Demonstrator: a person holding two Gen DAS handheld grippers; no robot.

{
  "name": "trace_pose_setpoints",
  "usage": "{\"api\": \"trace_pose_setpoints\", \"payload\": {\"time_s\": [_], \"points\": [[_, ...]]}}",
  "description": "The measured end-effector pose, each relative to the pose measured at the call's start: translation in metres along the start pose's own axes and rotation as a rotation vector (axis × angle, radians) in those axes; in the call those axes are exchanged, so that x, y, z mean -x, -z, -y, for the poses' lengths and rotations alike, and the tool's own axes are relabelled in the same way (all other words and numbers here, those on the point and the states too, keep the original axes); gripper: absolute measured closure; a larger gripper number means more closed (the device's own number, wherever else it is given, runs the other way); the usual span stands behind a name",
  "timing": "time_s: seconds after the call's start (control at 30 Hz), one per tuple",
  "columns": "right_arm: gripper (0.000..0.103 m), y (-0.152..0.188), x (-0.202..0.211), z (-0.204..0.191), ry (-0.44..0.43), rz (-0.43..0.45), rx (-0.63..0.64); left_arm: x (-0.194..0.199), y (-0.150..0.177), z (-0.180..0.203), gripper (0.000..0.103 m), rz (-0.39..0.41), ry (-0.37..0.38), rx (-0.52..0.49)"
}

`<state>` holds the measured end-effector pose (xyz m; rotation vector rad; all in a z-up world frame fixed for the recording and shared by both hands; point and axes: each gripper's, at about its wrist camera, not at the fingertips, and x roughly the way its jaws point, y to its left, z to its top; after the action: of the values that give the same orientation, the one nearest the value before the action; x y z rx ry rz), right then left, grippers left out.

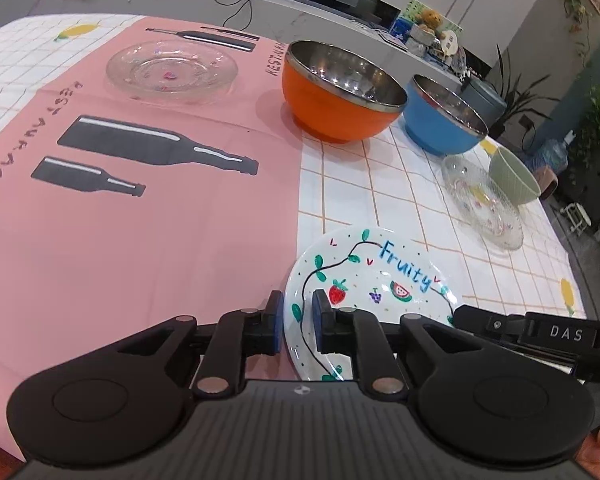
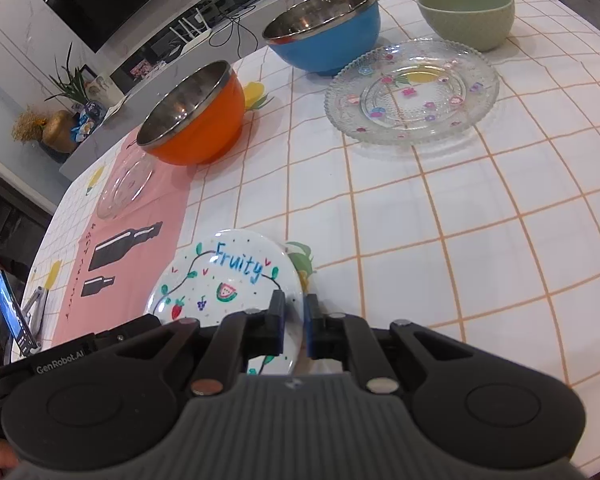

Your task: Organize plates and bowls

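Note:
A white "Fruity" plate (image 1: 380,276) (image 2: 224,276) with painted fruit sits partly on the pink mat. My left gripper (image 1: 297,322) is shut on its left rim. My right gripper (image 2: 294,322) is shut on its right rim. An orange steel-lined bowl (image 1: 340,96) (image 2: 196,120) and a blue one (image 1: 444,116) (image 2: 324,28) stand behind. A green bowl (image 1: 514,178) (image 2: 468,14) stands at the far right, beside a clear flowered glass plate (image 1: 480,204) (image 2: 412,92). Another clear glass plate (image 1: 172,68) (image 2: 126,186) lies on the pink mat.
The pink mat (image 1: 120,200) with black bottle prints covers the left of the checked tablecloth (image 2: 460,240). The table edge (image 1: 580,264) runs close at the right. A phone on a stand (image 2: 10,312) sits off the table's left side.

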<state>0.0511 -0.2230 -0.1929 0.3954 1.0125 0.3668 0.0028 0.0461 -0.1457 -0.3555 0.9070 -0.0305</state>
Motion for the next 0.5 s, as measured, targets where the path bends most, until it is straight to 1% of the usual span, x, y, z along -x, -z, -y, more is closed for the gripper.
{"api": "trace_pose_setpoints", "payload": {"time_s": [0.1,0.23,0.3,0.4,0.43,0.47,0.5], "points": [[0.095,-0.001,0.000,-0.003,0.009,-0.004,0.019,-0.001,0.000,0.002,0.084,-0.004,-0.003,-0.020],[0.095,-0.002,0.000,-0.002,0.011,-0.012,0.002,-0.001,-0.002,0.003,0.083,-0.020,-0.005,-0.042],[0.092,-0.003,0.001,-0.001,0.010,-0.014,-0.006,0.002,-0.005,0.003,0.083,-0.018,-0.023,-0.044],[0.089,-0.006,0.010,0.003,0.010,0.013,-0.021,0.007,-0.012,0.003,0.083,0.007,-0.038,-0.056],[0.084,-0.008,0.013,0.005,0.010,0.021,-0.032,0.008,-0.016,0.004,0.083,0.008,-0.041,-0.056],[0.081,-0.010,0.017,0.008,0.012,0.031,-0.044,0.009,-0.020,0.005,0.083,0.011,-0.039,-0.057],[0.081,-0.012,0.021,0.012,0.013,0.043,-0.055,0.011,-0.024,0.008,0.083,0.014,-0.030,-0.062]]}}
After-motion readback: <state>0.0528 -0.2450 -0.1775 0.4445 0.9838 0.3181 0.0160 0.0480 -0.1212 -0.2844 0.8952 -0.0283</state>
